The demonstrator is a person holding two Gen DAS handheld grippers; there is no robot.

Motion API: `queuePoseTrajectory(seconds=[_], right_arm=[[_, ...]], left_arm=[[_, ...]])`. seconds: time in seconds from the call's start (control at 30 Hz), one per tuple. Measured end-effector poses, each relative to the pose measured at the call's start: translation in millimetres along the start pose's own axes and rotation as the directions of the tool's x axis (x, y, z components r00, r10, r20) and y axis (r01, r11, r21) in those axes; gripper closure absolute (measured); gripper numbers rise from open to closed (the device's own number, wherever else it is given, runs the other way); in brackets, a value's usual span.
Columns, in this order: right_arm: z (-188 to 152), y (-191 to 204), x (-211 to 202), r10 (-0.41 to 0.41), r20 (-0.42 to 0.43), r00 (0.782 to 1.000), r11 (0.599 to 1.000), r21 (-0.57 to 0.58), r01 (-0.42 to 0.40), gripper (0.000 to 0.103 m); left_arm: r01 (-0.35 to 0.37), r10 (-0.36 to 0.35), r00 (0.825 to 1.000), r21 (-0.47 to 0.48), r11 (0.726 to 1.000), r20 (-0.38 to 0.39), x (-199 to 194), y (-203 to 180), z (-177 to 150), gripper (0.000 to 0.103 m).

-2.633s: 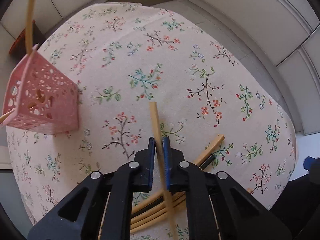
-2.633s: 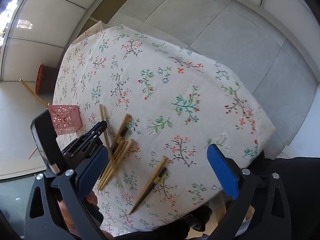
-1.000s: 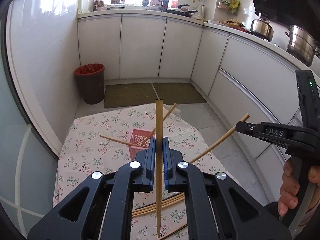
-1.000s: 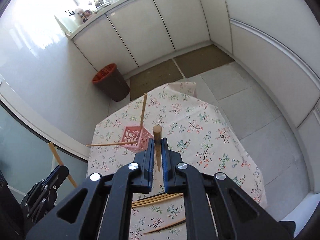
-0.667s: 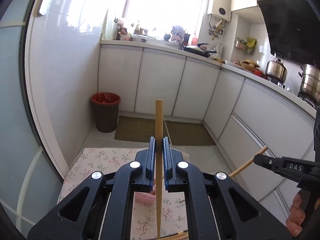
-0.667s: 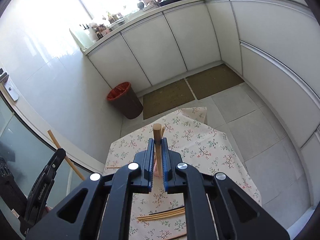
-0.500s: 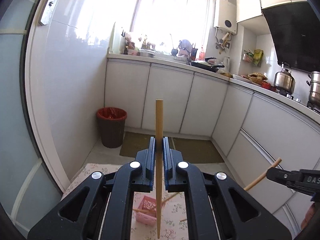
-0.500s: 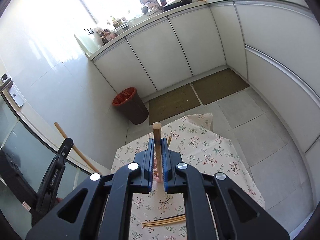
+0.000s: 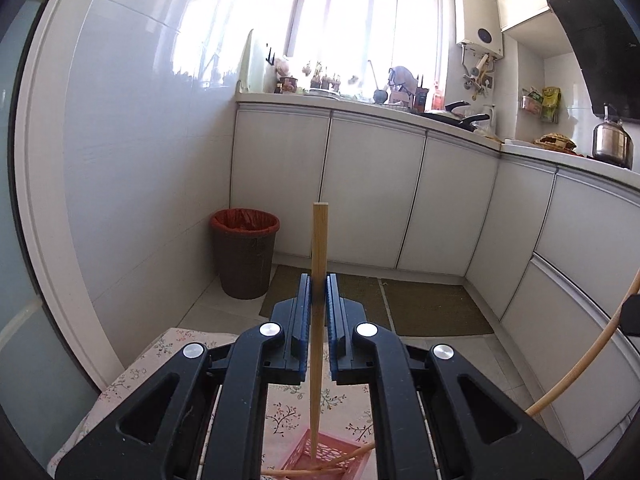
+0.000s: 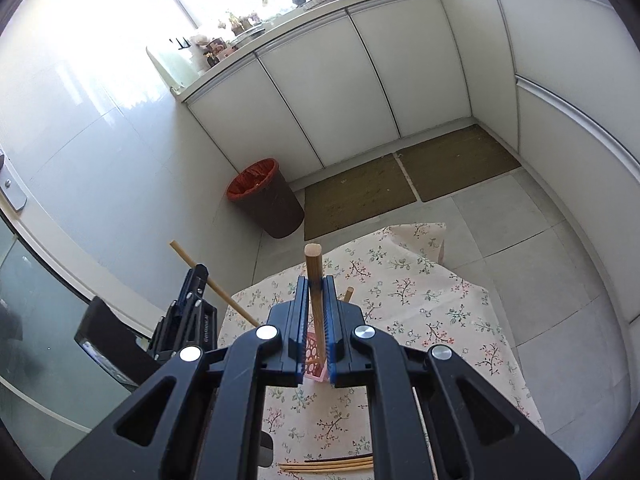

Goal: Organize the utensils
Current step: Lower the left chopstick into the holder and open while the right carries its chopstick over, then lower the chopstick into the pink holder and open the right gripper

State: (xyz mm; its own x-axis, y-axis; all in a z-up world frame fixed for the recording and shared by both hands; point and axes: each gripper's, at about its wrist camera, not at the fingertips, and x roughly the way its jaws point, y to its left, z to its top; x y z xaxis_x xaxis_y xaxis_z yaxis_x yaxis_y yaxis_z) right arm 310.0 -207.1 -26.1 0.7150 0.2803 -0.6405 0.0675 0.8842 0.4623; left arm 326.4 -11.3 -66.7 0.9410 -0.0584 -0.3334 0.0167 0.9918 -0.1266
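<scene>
The left gripper (image 9: 318,292) is opening: its jaws stand narrow, and a pale wooden chopstick (image 9: 318,320) stands upright between the blue pads (image 9: 304,320). The chopstick's lower tip reaches down into the pink perforated basket (image 9: 340,450), which sits on the counter covered with a floral cloth (image 9: 168,364). Other chopsticks already lie slanted in that basket.

The right gripper (image 10: 317,300) is clamped narrowly on a darker, round-topped chopstick (image 10: 314,276), held upright above the same pink basket (image 10: 314,360), which shows through the gap between its fingers (image 10: 298,320). In the right wrist view the left gripper (image 10: 192,300) appears at the left, near the counter's left edge, its chopstick (image 10: 212,282) tilted.

At the near edge of the floral cloth (image 10: 440,320) a small bundle of loose chopsticks (image 10: 332,465) lies flat, well apart from the basket. Beyond the counter, on the floor by the far white cabinets (image 9: 372,196), stand a brown bin with a red liner (image 10: 266,200) and two green-brown mats (image 10: 404,184).
</scene>
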Motion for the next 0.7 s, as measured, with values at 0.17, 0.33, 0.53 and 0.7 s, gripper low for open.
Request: queuePoseTrajectory(seconds=[0.17,0.33,0.53,0.7], right_arm=[[-1.3,10.3,20.3,0.002,-0.014,1.0,1.0,-0.018,-0.002,0.096],[-2.7,20.9,33.6,0.003,-0.028,1.0,1.0,-0.024,-0.003,0.096],[-7.4,36.1,50.9,-0.019,-0.038,0.999,0.998,-0.056,0.017,0.096],[-22.7,46.1,80.4,-0.016,-0.049,0.999,0.994,-0.111,0.01,0.092]], left_arm=[[0.011,-0.011,1.0,-0.074,0.997,0.007,-11.7,26.4,-0.2,0.058],[0.0,0.008,0.998,-0.133,0.991,0.063,-48.5,54.5,26.9,0.053],[-0.033,0.046,0.996,-0.155,0.987,0.08,-75.4,75.9,31.8,0.048],[-0.079,0.083,0.996,-0.137,0.987,0.022,-69.8,82.3,26.0,0.045]])
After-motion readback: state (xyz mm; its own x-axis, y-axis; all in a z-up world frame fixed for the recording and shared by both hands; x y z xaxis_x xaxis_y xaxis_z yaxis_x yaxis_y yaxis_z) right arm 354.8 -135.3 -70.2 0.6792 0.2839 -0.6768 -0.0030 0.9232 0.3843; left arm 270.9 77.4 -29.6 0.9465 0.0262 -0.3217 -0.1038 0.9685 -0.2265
